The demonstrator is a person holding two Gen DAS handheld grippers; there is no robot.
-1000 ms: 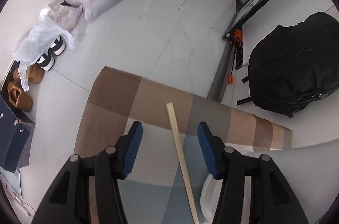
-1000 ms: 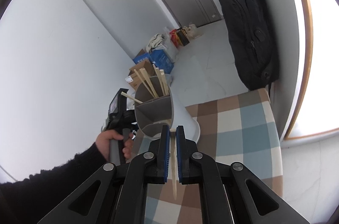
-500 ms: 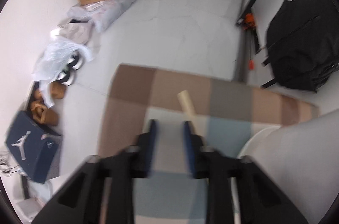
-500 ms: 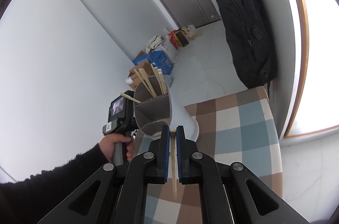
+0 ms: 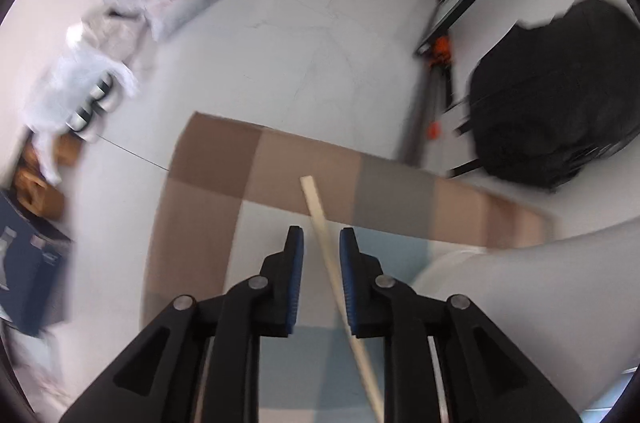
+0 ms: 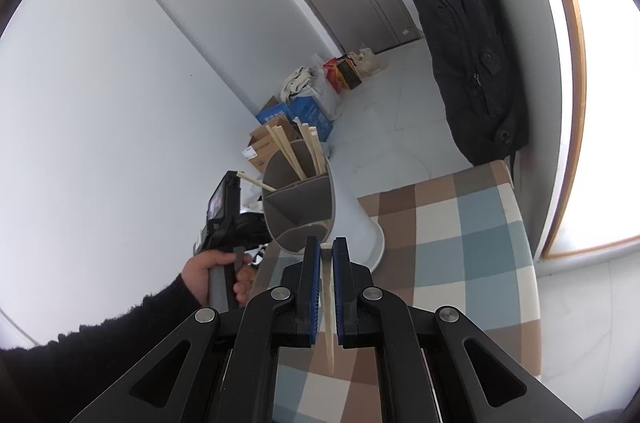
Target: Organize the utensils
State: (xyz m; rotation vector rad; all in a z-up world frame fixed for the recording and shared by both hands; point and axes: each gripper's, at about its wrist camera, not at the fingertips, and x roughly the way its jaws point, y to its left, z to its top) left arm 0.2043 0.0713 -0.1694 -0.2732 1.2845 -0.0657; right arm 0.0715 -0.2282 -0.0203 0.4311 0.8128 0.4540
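Two chopsticks in play: the right gripper point(image 6: 326, 255) pinches one chopstick point(image 6: 328, 303) at lower centre below the holder point(image 6: 344, 207); the left gripper's point(image 5: 321, 247) fingers, just reopening slightly, straddle another chopstick point(image 5: 320, 219) loosely; I'd re-close squarely before lifting.

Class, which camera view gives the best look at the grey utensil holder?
The right wrist view: the utensil holder shows its divided compartments and chopsticks standing in it. The left wrist view catches only a blurred pale edge of it.

A checked brown, blue and cream cloth point(image 6: 460, 223) covers the tabletop, and a white divided utensil holder point(image 6: 352, 219) stands on it, seemingly near its far edge.
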